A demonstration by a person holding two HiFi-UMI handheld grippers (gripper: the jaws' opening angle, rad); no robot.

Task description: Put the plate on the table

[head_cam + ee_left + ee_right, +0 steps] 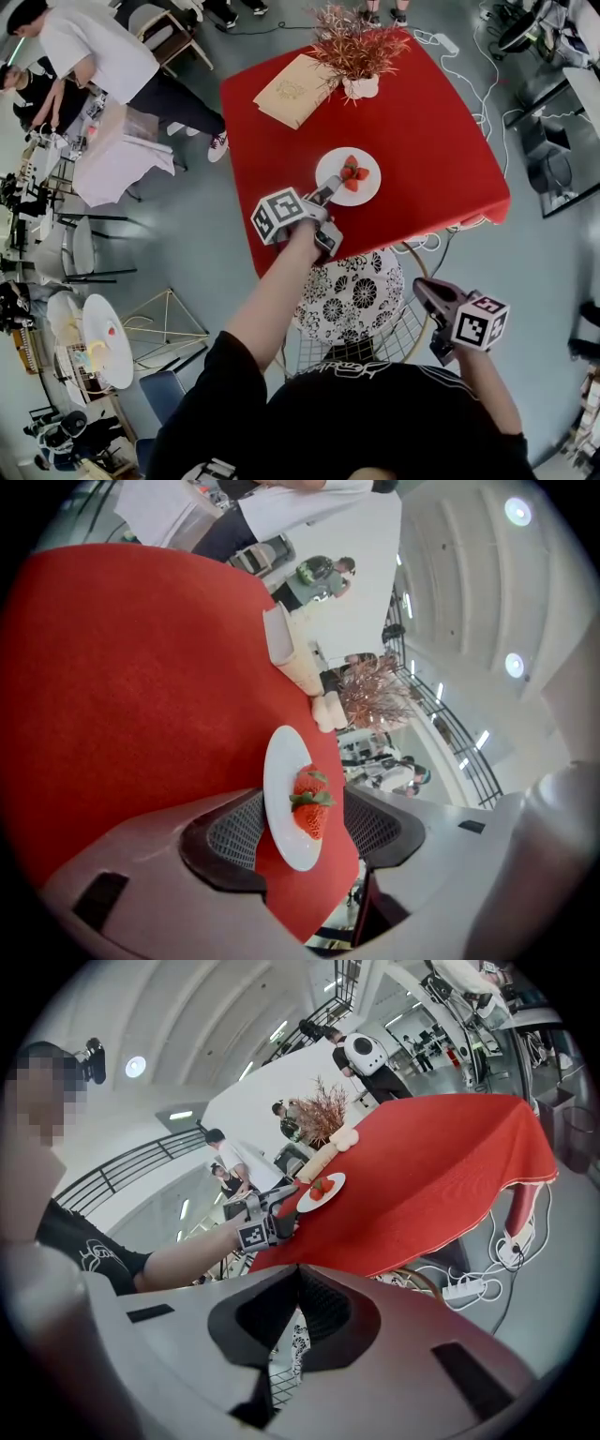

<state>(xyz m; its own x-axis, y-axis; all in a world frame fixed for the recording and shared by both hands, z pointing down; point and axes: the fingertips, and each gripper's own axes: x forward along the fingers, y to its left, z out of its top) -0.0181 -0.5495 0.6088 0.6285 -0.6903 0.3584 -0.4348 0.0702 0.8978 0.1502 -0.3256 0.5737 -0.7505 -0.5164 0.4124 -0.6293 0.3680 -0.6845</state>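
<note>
The left hand-held gripper [327, 192], jaws wide, covers the near rim of the round white plate [369, 189] near the front edge of the red-clothed desk [431, 159]; the right hand-held gripper [422, 288] is closed, empty

head view: steeply down | gripper views: low, sideways | all share red table [441, 159]

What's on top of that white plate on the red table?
Red strawberries with green leaves lie on the plate. They cover its middle, so anything beneath them cannot be seen.
</note>
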